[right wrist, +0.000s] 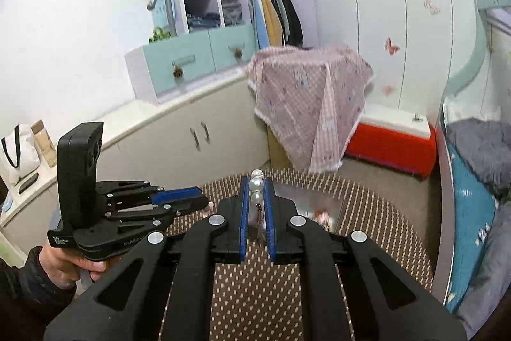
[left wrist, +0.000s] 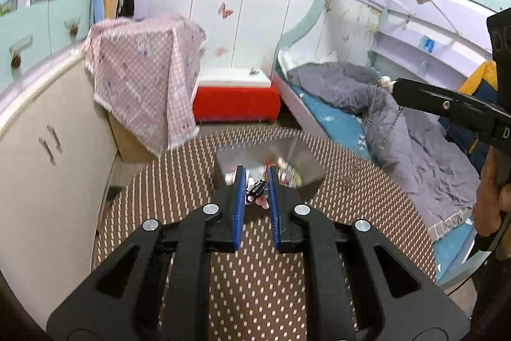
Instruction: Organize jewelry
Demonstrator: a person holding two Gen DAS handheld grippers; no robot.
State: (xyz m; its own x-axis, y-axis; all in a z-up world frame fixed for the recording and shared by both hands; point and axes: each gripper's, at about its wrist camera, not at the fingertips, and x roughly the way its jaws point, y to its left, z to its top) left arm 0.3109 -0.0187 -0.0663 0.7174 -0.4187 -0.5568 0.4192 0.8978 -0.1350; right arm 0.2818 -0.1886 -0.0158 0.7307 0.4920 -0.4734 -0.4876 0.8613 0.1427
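Hanging above the round table with the brown dotted cover (left wrist: 159,181), the left gripper (left wrist: 256,184) stands with its blue-padded jaws slightly apart, a small black-and-silver jewelry piece (left wrist: 256,189) lying between the tips; whether the pads press it cannot be told. Just beyond the tips, at the centre of the left wrist view, sits a shiny square metal box (left wrist: 306,168) with blurred trinkets inside. At the right edge of that view the right gripper (left wrist: 394,85) carries a pearl bead necklace (left wrist: 385,82), its chain dangling below. Only the right wrist view shows the pinch close up: the right gripper (right wrist: 256,181) is pressed onto the pearl bead necklace (right wrist: 256,185), three beads stacked between the pads. The left gripper (right wrist: 204,200) appears at lower left there.
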